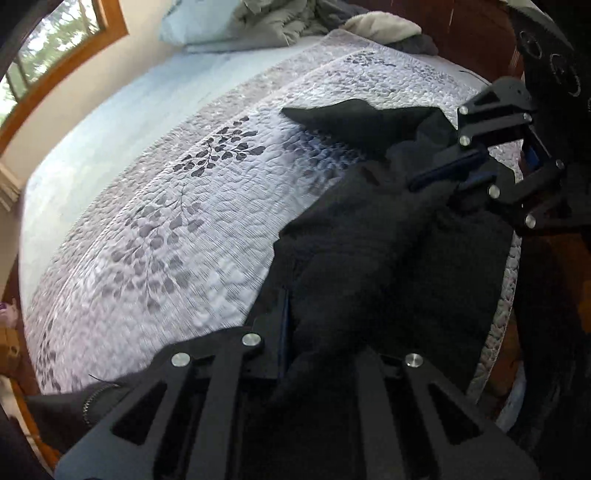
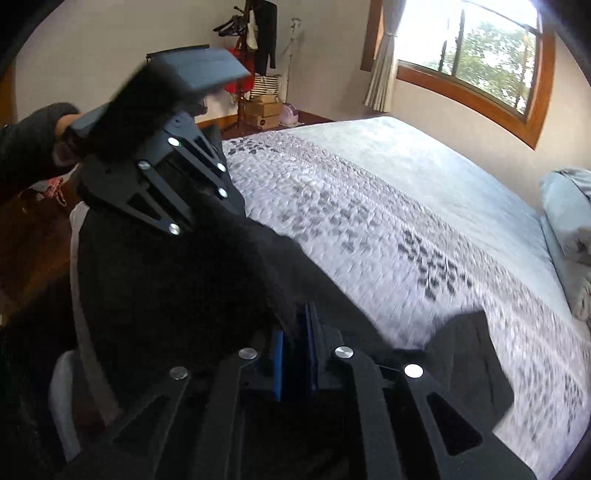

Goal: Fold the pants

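Observation:
Black pants (image 1: 369, 251) hang bunched between both grippers above the near edge of a bed with a white quilt (image 1: 177, 206) printed with grey leaves. In the left wrist view, my left gripper (image 1: 317, 332) is shut on the pants cloth, and my right gripper (image 1: 443, 173) is shut on the pants at the upper right. In the right wrist view, my right gripper (image 2: 295, 332) pinches the pants (image 2: 177, 288) between blue pads, and my left gripper (image 2: 207, 218) grips the cloth at upper left. One pants end (image 2: 465, 354) lies on the quilt (image 2: 369, 221).
Pillows and a crumpled grey blanket (image 1: 266, 22) lie at the head of the bed. A coat rack (image 2: 255, 44) with boxes stands by the far wall. A window (image 2: 480, 55) is in the wall beside the bed. Wooden floor (image 2: 29, 229) lies beside the bed.

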A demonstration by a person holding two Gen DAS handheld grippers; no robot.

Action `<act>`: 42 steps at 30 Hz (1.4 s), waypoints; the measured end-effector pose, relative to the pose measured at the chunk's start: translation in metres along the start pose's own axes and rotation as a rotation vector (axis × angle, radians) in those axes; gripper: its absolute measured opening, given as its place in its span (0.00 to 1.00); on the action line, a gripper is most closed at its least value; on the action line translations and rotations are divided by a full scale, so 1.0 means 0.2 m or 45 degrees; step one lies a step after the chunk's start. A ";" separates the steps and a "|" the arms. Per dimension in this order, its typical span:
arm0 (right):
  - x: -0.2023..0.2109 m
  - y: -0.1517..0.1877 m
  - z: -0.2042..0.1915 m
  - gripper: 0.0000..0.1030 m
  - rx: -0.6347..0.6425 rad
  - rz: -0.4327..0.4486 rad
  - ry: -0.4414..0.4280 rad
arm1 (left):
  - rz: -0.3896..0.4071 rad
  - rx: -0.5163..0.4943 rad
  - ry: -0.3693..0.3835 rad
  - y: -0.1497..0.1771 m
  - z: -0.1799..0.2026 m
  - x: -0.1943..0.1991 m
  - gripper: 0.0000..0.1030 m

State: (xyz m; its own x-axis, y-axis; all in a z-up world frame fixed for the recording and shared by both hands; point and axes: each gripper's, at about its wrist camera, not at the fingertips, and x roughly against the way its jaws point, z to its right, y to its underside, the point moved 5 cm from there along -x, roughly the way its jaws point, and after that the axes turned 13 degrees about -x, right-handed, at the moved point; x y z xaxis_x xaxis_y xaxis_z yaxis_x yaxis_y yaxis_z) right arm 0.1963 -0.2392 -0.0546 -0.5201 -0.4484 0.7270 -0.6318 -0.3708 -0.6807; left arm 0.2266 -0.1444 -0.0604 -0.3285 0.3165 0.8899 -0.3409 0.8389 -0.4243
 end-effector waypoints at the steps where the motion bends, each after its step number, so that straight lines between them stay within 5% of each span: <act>1: 0.03 0.05 -0.03 0.09 -0.024 -0.003 -0.002 | 0.004 0.007 -0.022 0.02 0.07 0.01 0.07; 11: 0.06 0.44 -0.18 0.10 -0.172 -0.150 -0.039 | -0.044 0.133 -0.122 0.28 0.61 -0.02 0.10; 19: -0.07 0.67 -0.25 0.15 -0.207 -0.287 -0.009 | -0.053 0.388 -0.036 0.44 0.66 -0.21 0.15; 22: -0.06 0.69 -0.25 0.36 -0.288 -0.298 -0.087 | -0.030 0.433 -0.005 0.45 0.66 -0.20 0.21; 24: 0.02 0.66 -0.26 0.74 -0.369 -0.262 -0.197 | -0.021 0.453 0.040 0.45 0.65 -0.18 0.30; 25: 0.11 0.60 -0.24 0.80 -0.415 -0.190 -0.244 | -0.022 0.478 0.080 0.46 0.65 -0.16 0.43; 27: 0.22 0.50 -0.20 0.83 -0.459 -0.089 -0.266 | -0.003 0.525 0.146 0.47 0.67 -0.12 0.50; 30: 0.28 0.30 -0.04 0.83 -0.557 -0.003 -0.111 | 0.109 0.612 0.273 0.48 0.69 -0.01 0.64; 33: 0.11 0.12 0.15 0.83 -0.588 -0.063 0.294 | 0.146 0.699 0.273 0.50 0.67 0.05 0.71; 37: -0.30 0.04 0.35 0.77 -0.697 -0.260 0.588 | 0.064 0.840 0.071 0.53 0.53 0.03 0.71; 42: -0.57 0.16 0.43 0.71 -0.800 -0.436 0.754 | 0.062 0.987 -0.126 0.45 0.31 -0.03 0.71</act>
State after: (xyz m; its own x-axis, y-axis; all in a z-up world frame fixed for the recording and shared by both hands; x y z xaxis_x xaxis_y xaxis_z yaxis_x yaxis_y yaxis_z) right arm 0.2842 -0.2702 -0.1664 -0.3472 0.1565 0.9247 -0.9105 0.1800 -0.3723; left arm 0.1430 -0.0982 -0.1136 -0.4236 0.2736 0.8635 -0.8300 0.2646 -0.4910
